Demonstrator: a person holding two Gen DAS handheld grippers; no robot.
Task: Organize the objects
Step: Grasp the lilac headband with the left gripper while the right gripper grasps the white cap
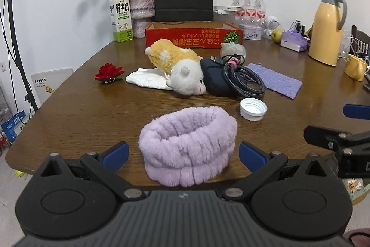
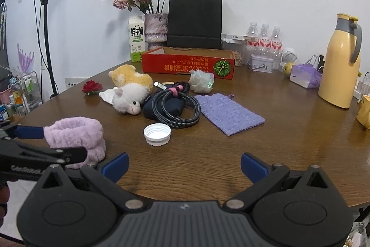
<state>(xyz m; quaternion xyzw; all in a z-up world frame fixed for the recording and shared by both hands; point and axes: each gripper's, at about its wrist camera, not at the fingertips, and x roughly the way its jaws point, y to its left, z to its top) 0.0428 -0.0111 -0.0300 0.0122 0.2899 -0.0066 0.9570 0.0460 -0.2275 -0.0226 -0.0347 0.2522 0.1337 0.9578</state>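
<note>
Tabletop (image 1: 69, 112) of dark, grained wood, rounded at its near edge, carried soft and hard objects in a loose cluster. At far left lay a red fabric rose (image 1: 108, 73), petals layered, with a crumpled white tissue (image 1: 148, 79) just beside it. A plush toy (image 1: 178, 68), fleecy yellow behind and smooth white at the head, rested partly on the tissue. Touching the toy's right side sat a dark padded pouch (image 1: 214, 78), and a coiled braided cable (image 1: 245, 80) bound by a pink tie lay over it. A flat, knitted purple bag (image 1: 275, 80) lay to the right of the cable. A white ribbed cap (image 1: 253, 109), open side up, stood nearer, apart from the cluster. Behind stood a shallow red cardboard box (image 1: 194, 36), open-topped, and a small iridescent figure (image 2: 201, 82) just before it.

The band (image 1: 188, 145), a fluffy lilac ring of ribbed plush standing on edge, sat near the front edge of the table, between the spread blue-padded fingers (image 1: 115, 153) of the left gripper (image 1: 183, 154). The fingers stood wide, one at each side of the band; from the right wrist view one pad appeared to touch it, yet no squeeze showed. The right gripper (image 2: 185, 164) was likewise wide open over bare wood, holding nothing, its blue pads (image 2: 253, 166) well apart.
</note>
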